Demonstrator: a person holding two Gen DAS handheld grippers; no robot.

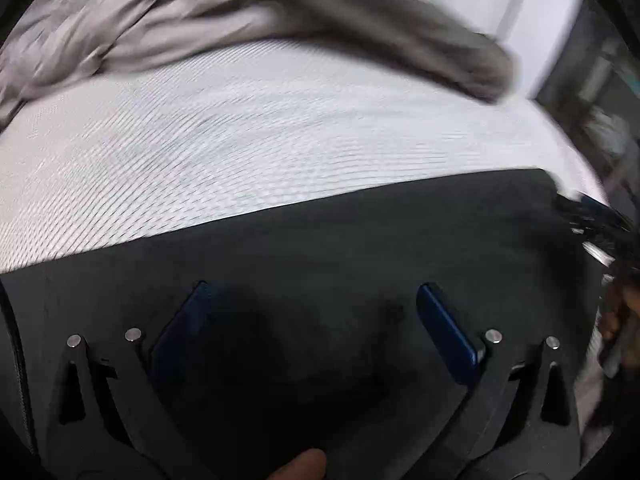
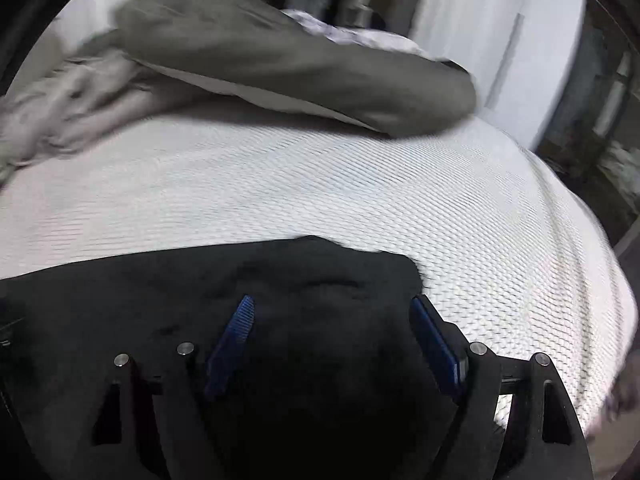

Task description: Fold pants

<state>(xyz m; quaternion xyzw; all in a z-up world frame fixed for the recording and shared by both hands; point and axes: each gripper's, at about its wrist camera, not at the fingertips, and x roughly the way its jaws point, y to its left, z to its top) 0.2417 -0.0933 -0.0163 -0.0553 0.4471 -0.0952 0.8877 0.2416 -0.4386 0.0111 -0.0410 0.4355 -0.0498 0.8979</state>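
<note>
From the left wrist camera, the left gripper (image 1: pixel 312 312) pointed down over the black pants (image 1: pixel 320 240), which lay flat on the white textured bed cover (image 1: pixel 240 140) near the bed's front edge. Its two blue pads (image 1: pixel 446 332) stood well apart with only smooth dark cloth showing beneath them; nothing was pinched. A fingertip (image 1: pixel 300 466) showed at the bottom edge of the picture. At the far side of the bed a grey pillow (image 1: pixel 380 20) and a rumpled pale blanket (image 1: pixel 80 32) lay blurred, well clear of the pants.

From the right wrist camera, the right gripper (image 2: pixel 332 328) hung over the pants' (image 2: pixel 240 280) right end, where a slightly ragged edge (image 2: pixel 352 250) met the bed cover (image 2: pixel 480 220). Its jaws stood apart as well, one pad over the cloth and the other almost on the cloth's right border, gripping nothing. The grey pillow (image 2: pixel 300 64) lay beyond.

As I judged it, the risk lay in the next grasp. With the right gripper so near the border, a closing pinch could have missed the fabric or taken only the top layer, and the fold would have dragged askew. That uneven far edge suggested the layers were not quite aligned, so a crooked crease seemed likely unless it was squared first. The blur also hinted at quick motion, which could have ruffled the cloth.
</note>
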